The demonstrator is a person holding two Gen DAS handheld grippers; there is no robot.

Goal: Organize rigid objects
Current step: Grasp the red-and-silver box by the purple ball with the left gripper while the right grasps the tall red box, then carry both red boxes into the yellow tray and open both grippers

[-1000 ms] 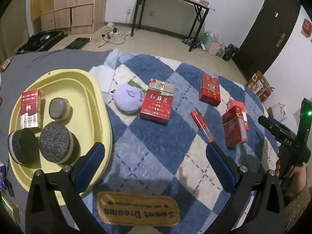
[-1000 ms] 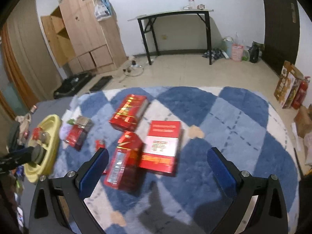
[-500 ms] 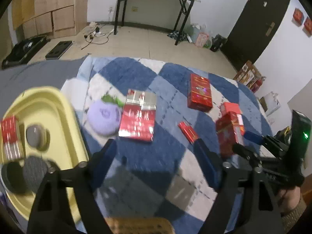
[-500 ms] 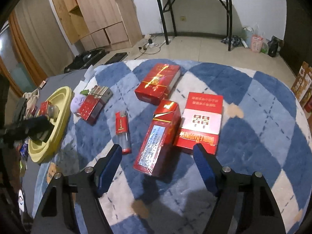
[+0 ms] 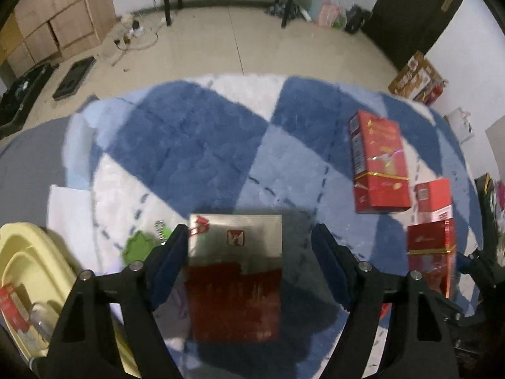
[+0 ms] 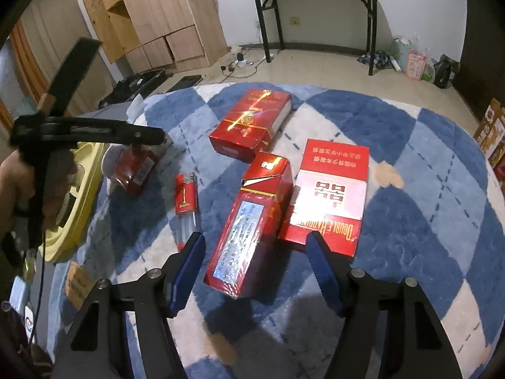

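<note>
My left gripper (image 5: 249, 246) is open and straddles a red and silver cigarette box (image 5: 235, 281) lying on the blue checked rug; its left finger (image 5: 167, 262) is close to the box side. My right gripper (image 6: 254, 252) is open around the near end of a tall red carton (image 6: 252, 224) that leans on a flat red Double Happiness carton (image 6: 329, 189). A red lighter (image 6: 186, 202) lies left of it. Another red carton (image 6: 252, 123) lies farther back. The yellow tray (image 5: 28, 259) is at the left and holds a small red pack (image 5: 12, 312).
A purple plush with a green leaf (image 5: 139, 246) lies between the box and the tray. More red cartons (image 5: 378, 161) lie at the right in the left wrist view. The left gripper's handle and hand (image 6: 41, 170) show left in the right wrist view. Beyond the rug is bare floor.
Both grippers moved forward and down. The left one now straddles the red and silver box. The right one closed in on the leaning red carton. Both stay open.
</note>
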